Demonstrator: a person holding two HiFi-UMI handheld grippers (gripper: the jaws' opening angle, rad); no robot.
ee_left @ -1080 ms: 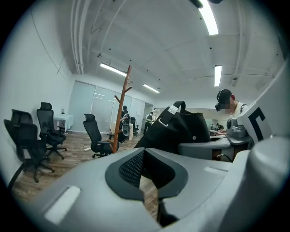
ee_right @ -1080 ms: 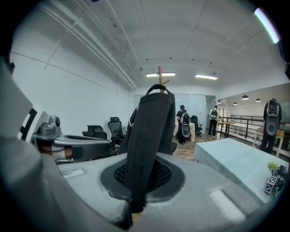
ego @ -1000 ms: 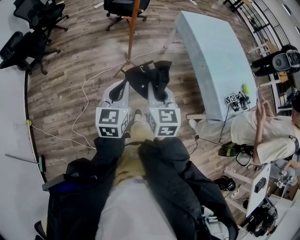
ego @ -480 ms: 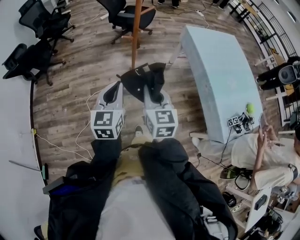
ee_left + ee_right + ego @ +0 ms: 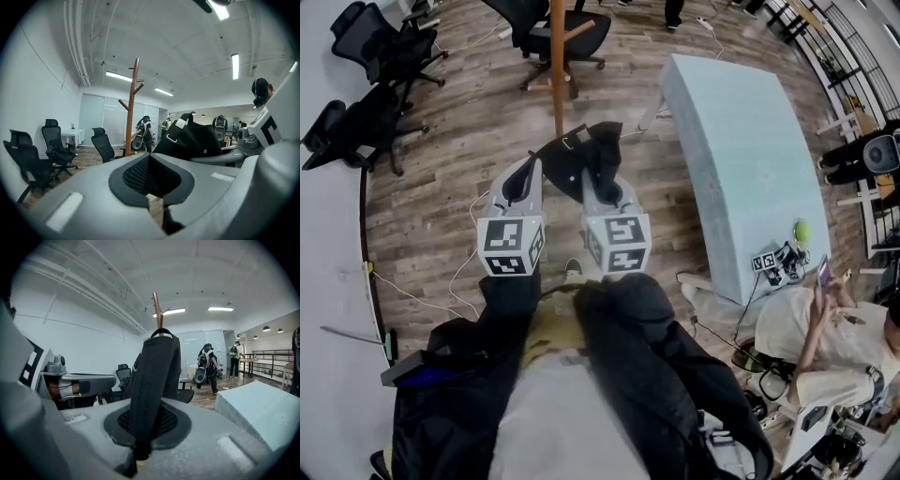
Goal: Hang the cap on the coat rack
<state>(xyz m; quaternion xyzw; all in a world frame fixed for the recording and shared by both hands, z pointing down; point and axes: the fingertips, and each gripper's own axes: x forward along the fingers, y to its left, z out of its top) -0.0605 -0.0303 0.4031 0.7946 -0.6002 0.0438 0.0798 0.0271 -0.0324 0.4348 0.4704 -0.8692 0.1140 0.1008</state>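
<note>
**Cap pinched in the right gripper, short of the rack**

The right gripper (image 5: pixel 149 414) has its jaws closed on the black cap (image 5: pixel 157 366). A fold of the cap rises upright from between the pads. The left gripper (image 5: pixel 150 159) has its jaws drawn together with nothing between them, and the cap hangs just to its right, ahead of its tips. The wooden coat rack (image 5: pixel 556 66) stands beyond both grippers, apart from the cap, on the wood floor (image 5: pixel 441 187).
</note>
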